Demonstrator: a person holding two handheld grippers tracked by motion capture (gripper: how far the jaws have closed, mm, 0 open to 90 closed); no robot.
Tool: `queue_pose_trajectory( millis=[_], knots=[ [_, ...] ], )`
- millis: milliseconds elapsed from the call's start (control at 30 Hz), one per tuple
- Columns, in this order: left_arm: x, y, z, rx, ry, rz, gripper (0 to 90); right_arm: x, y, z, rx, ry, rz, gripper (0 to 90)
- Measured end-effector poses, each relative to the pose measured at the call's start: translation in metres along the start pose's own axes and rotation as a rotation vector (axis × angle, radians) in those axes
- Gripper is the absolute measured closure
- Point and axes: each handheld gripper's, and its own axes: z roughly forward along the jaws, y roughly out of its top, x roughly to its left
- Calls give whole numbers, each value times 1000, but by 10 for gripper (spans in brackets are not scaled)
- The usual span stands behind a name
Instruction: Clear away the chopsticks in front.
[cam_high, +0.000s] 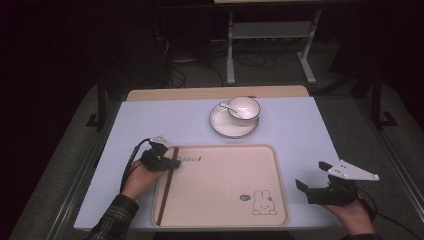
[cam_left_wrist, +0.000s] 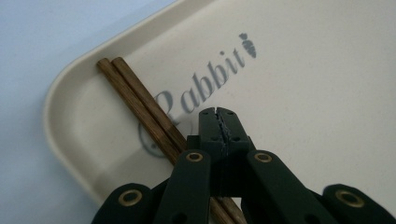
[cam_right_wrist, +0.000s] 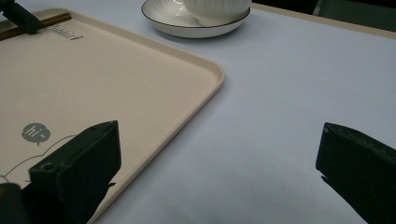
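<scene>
Tabletop (cam_high: 300, 125) carries tray (cam_high: 225, 210); left hand-held gripper (cam_left_wrist: 219, 122), jaws closed empty, sits beside chopsticks (cam_left_wrist: 140, 105); right hand-held gripper (cam_right_wrist: 219, 172) gapes wide.

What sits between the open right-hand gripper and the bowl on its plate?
Bare table: the high view shows nothing between right gripper and bowl on plate.

You have a pair of dark brown wooden chopsticks (cam_high: 168, 183) lying flat and side by side, touching each other, along the left edge of the cream tray (cam_high: 225, 220). Their far ends sit in the tray's far-left corner, just beside the grey "Rabbit" lettering, and they run straight back toward your side, parallel to the rim.
</scene>
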Motion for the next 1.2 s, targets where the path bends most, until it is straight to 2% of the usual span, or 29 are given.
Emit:
queue_pose_trajectory(
  millis=[33, 233, 333, 367, 400, 467, 533, 567, 600, 633, 700, 733, 767, 800, 833, 900, 933, 1033, 1067, 1100, 1200],
  knots=[
    [-1, -2, -2, 5, 19, 8, 893, 0, 0, 0, 1, 1, -2, 0],
    [-1, -2, -2, 3, 22, 9, 889, 0, 0, 1, 1, 4, -3, 0],
    [-3, -2, -3, -3, 21, 15, 848, 0, 0, 1, 0, 4, -2, 0],
    [-5, -2, -7, -27, 22, 22, 825, 0, 0, 1, 0, 4, -2, 0],
    [-5, -2, -7, -27, 22, 22, 800, 0, 0, 1, 0, 4, -2, 0],
    [-9, -2, -17, -88, 26, 25, 755, -1, 1, 2, -2, 4, 1, 0],
    [-10, -3, -21, -104, 31, 29, 686, -1, 1, 2, -3, 6, 1, 0],
    [-12, -5, -25, -114, 36, 34, 686, -1, 2, 3, -3, 7, -2, 0],
    [-13, -7, -28, -125, 40, 41, 652, -1, 2, 4, -2, 10, -4, 0],
    [-14, -14, -35, -148, 54, 42, 573, 0, 4, 6, -2, 16, -7, 0],
    [-14, -17, -39, -161, 58, 43, 494, 0, 5, 9, -1, 24, -10, 0],
    [-15, -21, -42, -181, 72, 40, 494, 0, 5, 9, -1, 24, -10, 0],
    [-14, -28, -50, -221, 90, 38, 419, 1, 6, 11, 1, 31, -17, 0],
    [-14, -28, -50, -221, 90, 38, 390, 1, 6, 11, 1, 31, -17, 0],
    [-13, -31, -53, -241, 97, 35, 390, 2, 7, 12, 2, 34, -20, 0],
    [-12, -41, -64, -293, 113, 34, 316, 2, 8, 14, -2, 44, -25, 0],
    [-12, -41, -64, -293, 113, 34, 291, 2, 8, 14, -2, 44, -25, 0],
    [-10, -55, -73, -323, 114, 33, 244, 3, 9, 14, -10, 54, -26, 0],
    [-10, -55, -73, -323, 114, 33, 231, 3, 9, 14, -10, 54, -26, 0],
    [-11, -64, -76, -329, 107, 31, 220, 3, 9, 14, -11, 55, -26, 0],
    [-13, -72, -79, -327, 101, 37, 203, 3, 8, 14, -9, 55, -26, 0]
  ],
)
